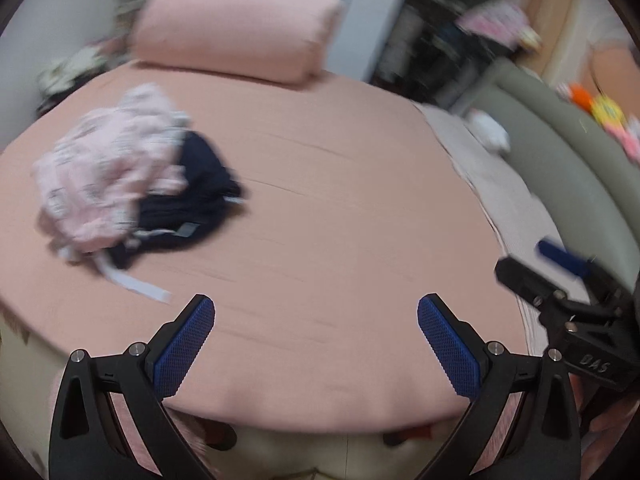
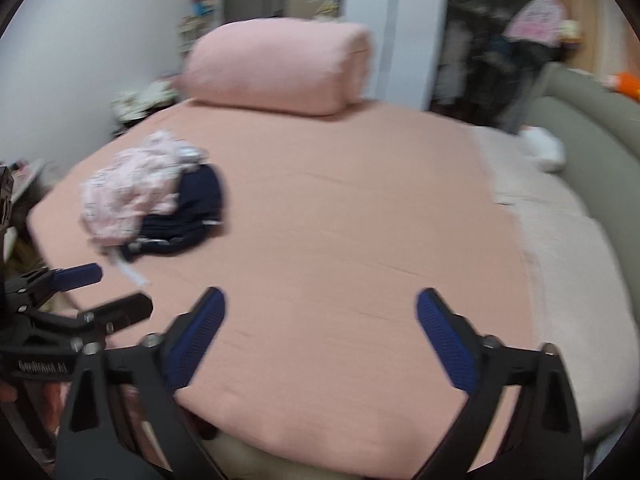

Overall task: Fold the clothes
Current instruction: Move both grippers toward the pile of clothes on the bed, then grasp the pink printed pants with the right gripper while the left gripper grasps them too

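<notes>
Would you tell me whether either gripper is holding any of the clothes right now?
Nothing is held: the left gripper and right gripper are open over the bed, apart from the clothes pile.

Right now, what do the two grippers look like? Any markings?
Both grippers, left and right, match: black angular frames with silver screws and blue, cross-hatched fingers. The right one's body shows white "DAS" lettering; white text on the left one's body is too blurred to read.

- Left gripper [image 1: 316, 312]: fingers spread wide apart, nothing between them, blue pads [image 1: 182, 350] facing inward.
- Right gripper [image 2: 320, 308]: jaws likewise wide apart and empty, held beside the left one.
</notes>
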Available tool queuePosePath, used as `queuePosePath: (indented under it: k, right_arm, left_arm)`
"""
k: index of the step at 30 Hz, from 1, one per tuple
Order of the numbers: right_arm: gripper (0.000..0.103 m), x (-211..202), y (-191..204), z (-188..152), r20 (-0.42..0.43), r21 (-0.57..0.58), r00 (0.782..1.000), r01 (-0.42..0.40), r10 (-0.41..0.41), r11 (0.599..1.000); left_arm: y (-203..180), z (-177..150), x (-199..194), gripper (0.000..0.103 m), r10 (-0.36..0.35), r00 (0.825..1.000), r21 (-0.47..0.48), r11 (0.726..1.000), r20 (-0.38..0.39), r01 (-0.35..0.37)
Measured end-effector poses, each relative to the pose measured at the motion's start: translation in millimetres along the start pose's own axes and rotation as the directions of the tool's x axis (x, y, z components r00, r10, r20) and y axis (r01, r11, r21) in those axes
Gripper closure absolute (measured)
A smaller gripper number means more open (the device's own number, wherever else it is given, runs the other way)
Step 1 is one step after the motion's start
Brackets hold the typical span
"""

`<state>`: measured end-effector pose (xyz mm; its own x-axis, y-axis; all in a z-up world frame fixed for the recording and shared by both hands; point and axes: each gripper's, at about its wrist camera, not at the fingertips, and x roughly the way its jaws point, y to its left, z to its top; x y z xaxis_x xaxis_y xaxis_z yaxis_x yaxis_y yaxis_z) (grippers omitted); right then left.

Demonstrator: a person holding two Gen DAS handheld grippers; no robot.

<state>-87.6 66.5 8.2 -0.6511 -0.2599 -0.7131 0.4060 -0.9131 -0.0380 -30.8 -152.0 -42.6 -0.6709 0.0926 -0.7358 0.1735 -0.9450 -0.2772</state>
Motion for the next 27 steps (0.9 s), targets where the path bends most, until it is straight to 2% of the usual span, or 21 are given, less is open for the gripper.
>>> queuePosePath:
  k: [1,3,4,5,7,8,12,16,21,23,25,27]
  right_arm:
    - [0.033,14.6,12.6,9.1,-0.022,-0.005,0.999,-0.047,0.047,0.999]
    - [0.045,38.6,40.4,22.3,-0.056,-0.012,0.992,-0.111,0.11,0.994]
    - [0.045,52.6,54.4,31.0,-0.065,-0.021,0.989,-0.135,0.133,0.991]
    - [0.045,65.7,68.1,39.3,-0.074,-0.031,0.985,-0.156,0.153,0.987]
    - [0.046,85.0,97.5,52.1,-0.08,-0.071,0.981,-0.184,0.178,0.98]
    - [0.046,95.2,114.1,58.3,-0.084,-0.093,0.977,-0.202,0.195,0.975]
    - [0.046,132.7,178.4,76.6,-0.112,-0.156,0.958,-0.281,0.265,0.947]
    - [0.046,167.9,225.5,79.6,-0.175,-0.194,0.939,-0.327,0.296,0.925]
    - [0.045,202.8,250.7,79.4,-0.232,-0.203,0.927,-0.343,0.295,0.917]
    - [0.043,219.9,258.6,80.3,-0.248,-0.204,0.927,-0.334,0.281,0.92]
    - [0.035,232.3,263.4,81.0,-0.256,-0.202,0.928,-0.326,0.272,0.923]
    - [0.035,240.9,266.2,81.7,-0.257,-0.194,0.929,-0.319,0.266,0.928]
  left_arm:
    - [19.3,3.6,2.7,0.001,0.034,0.999,-0.028,0.999,0.001,-0.034]
    - [57.9,10.8,8.0,0.006,0.102,0.995,-0.085,0.991,0.002,-0.101]
    - [77.2,14.4,10.7,0.014,0.135,0.991,-0.114,0.984,0.0,-0.135]
    - [96.6,18.0,13.3,0.026,0.169,0.986,-0.142,0.976,-0.002,-0.168]
    - [135.2,25.1,18.6,0.042,0.235,0.972,-0.197,0.952,-0.01,-0.232]
    - [153.6,27.4,22.2,0.042,0.256,0.967,-0.225,0.941,-0.017,-0.253]
    - [203.0,25.3,37.3,0.042,0.244,0.969,-0.305,0.92,-0.041,-0.245]
    - [226.3,24.5,54.4,0.04,0.188,0.981,-0.351,0.916,-0.049,-0.193]
    - [243.2,27.2,74.9,0.039,0.143,0.989,-0.373,0.916,-0.042,-0.148]
    - [248.8,27.7,82.5,0.039,0.131,0.991,-0.391,0.91,-0.04,-0.136]
    - [253.6,27.4,89.8,0.039,0.121,0.992,-0.412,0.903,-0.036,-0.125]
    - [258.9,26.6,95.1,0.039,0.11,0.994,-0.43,0.896,-0.028,-0.111]
